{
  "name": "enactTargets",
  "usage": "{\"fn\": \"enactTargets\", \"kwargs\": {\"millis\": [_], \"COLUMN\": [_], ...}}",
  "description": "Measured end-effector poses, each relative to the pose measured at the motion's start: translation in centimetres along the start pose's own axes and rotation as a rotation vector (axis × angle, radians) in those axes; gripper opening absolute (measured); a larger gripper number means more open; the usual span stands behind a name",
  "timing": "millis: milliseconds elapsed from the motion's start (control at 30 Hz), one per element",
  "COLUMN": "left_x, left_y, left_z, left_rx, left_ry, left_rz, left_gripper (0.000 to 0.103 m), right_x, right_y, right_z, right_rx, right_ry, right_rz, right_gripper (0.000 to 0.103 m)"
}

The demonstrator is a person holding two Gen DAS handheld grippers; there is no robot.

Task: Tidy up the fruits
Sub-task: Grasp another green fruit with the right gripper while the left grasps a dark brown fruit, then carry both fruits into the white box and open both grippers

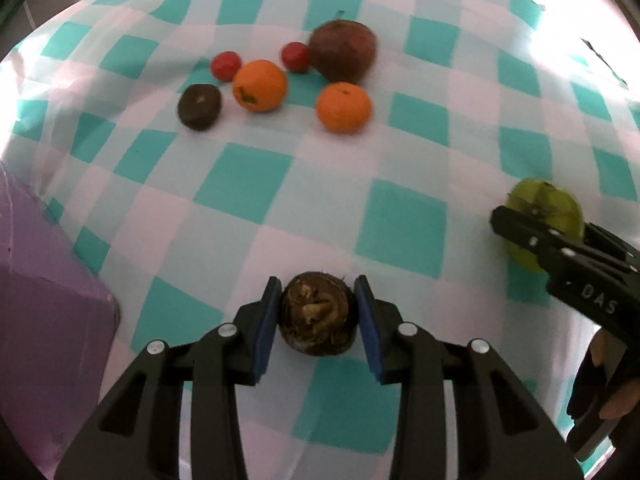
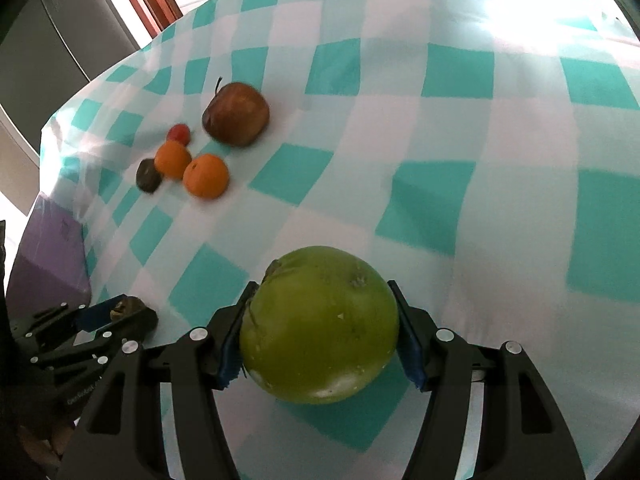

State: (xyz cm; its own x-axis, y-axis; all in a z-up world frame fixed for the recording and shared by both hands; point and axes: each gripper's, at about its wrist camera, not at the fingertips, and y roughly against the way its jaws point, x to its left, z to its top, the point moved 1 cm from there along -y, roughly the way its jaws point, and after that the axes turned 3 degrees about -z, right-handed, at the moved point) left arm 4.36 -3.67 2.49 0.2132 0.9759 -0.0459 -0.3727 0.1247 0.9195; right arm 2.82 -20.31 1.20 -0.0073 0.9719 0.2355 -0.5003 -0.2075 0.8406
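A small brown fruit (image 1: 317, 320) is clamped between the blue pads of the left gripper (image 1: 317, 322), low over the checked tabletop (image 1: 248, 184). A green apple (image 2: 320, 326) is gripped by the right gripper (image 2: 320, 332) at the near right. Grouped at the far left are a red apple (image 1: 343, 51), two oranges (image 1: 260, 85) (image 1: 343, 107), two small red fruits (image 1: 226, 65) (image 1: 295, 56) and a dark fruit (image 1: 199, 107). A purple box (image 1: 44, 280) is seen at the left edge.

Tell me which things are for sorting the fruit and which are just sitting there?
For the job: big green apple in right gripper; small brown fruit in left gripper; two round oranges; reddish-brown apple.
Just there: purple box; teal checked tablecloth.
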Motion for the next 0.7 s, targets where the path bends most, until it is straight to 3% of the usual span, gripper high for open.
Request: {"fn": "enactTargets", "kwargs": {"millis": [100, 367, 700], "left_x": [-0.6, 0.3, 3.5], "left_y": [1.2, 3.2, 9.7], "left_z": [-2.1, -0.4, -1.4], "left_rx": [0.007, -0.039, -0.153], "left_ry": [-0.013, -0.019, -0.013], "left_rz": [-0.018, -0.068, -0.086], "left_gripper": [0.038, 0.038, 0.038], "right_x": [0.2, 1.7, 6.6], "right_y": [0.8, 3.7, 6.8], "right_z": [-1.3, -3.9, -3.3], "right_rx": [0.028, 0.075, 0.044], "right_ry": [-0.009, -0.024, 0.012], "right_rz": [0.004, 0.028, 0.073], "right_gripper": [0.061, 0.061, 0.061]}}
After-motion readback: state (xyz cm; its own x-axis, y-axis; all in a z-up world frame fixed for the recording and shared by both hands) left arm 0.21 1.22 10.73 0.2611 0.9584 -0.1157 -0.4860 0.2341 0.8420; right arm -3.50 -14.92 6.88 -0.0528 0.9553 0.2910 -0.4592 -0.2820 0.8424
